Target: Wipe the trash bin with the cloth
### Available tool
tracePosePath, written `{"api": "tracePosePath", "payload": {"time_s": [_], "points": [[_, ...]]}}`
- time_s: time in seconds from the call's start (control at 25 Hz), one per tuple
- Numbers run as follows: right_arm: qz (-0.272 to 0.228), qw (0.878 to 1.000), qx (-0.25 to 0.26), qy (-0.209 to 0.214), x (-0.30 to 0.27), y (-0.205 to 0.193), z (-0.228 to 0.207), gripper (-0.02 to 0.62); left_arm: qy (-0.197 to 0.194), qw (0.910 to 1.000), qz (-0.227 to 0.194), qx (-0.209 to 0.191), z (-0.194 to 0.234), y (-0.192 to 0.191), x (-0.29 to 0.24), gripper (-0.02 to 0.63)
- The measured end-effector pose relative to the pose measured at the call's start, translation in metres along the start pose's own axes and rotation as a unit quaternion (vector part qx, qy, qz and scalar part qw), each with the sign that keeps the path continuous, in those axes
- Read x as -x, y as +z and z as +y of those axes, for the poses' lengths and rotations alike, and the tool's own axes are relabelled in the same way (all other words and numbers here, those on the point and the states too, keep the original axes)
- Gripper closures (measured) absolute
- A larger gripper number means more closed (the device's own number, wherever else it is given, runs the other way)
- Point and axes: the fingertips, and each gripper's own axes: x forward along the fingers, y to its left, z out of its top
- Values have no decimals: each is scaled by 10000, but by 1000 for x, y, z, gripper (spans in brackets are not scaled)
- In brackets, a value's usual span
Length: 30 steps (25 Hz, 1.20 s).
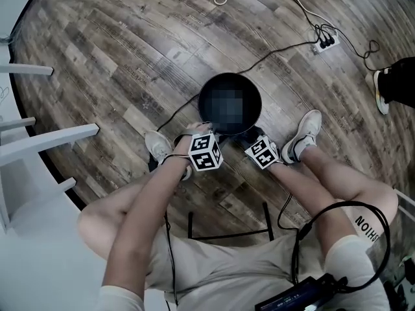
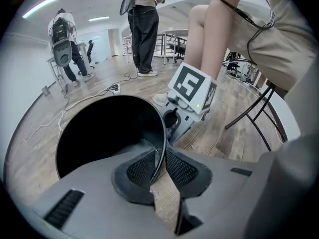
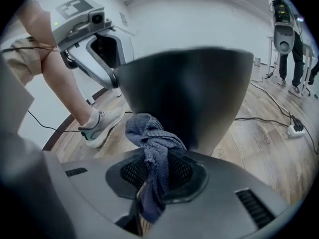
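Presently, step: we judge the wipe is about to start; the bin [image 1: 229, 105] is steadied and the cloth [image 3: 149, 133] is at its outer wall, but we can confirm no stroke.
Bin: black and round, standing mouth up on the wood floor [image 1: 130, 57].
Left gripper [image 2: 158, 166]: jaws nearly together and clamped on the bin's thin rim, one pad inside the wall and the other outside.
Right gripper [image 3: 157, 171]: jaws closed on the cloth, which is pinched between the pads.
Cloth: blue-grey; a bunched wad stands out beyond the pads and a tail hangs down behind them.
Cloth to bin: the wad sits just in front of the outer wall, below the rim. We cannot tell whether it touches.
Grippers to each other: near, side by side at the rim nearest the person. The left gripper is on the rim and the right gripper is lower, facing the wall.
Next move: we judge it calls for pressing the wad flat onto the wall and sweeping it round or down. The rim hold must stay firm so the bin neither slides nor tips.
Risk: in our judgement the cloth is held only by a narrow twist, so a hard drag against the wall could pull it from the pads.
Handling: the bin wall looks thin and light, so we advise moderate pressure.
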Motion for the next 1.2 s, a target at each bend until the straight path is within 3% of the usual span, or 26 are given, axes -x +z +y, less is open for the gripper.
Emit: {"api": "tracePosePath", "payload": {"time_s": [0.44,0.68,0.8,0.88,1.0,1.2], "points": [[618,9975,79,-330,-54,-43,-17,517,37,10000,-24,-24,1,1,0,532],[1084,9923,-470,-367,-69,-59,-24,517,129,9998,-70,107,1,2,-3,532],[1010,9929,-603,-196,-58,-56,-13,517,125,9997,-136,186,-3,0,-2,522],[862,9934,-755,-47,-45,-55,-3,517,105,9998,-119,108,-7,-1,-2,474],[726,9941,-779,188,-20,-51,15,517,234,9996,7,-133,-4,-7,-1,433],[381,9963,-634,431,21,-22,35,517,423,9961,311,-707,12,-25,1,431]]}}
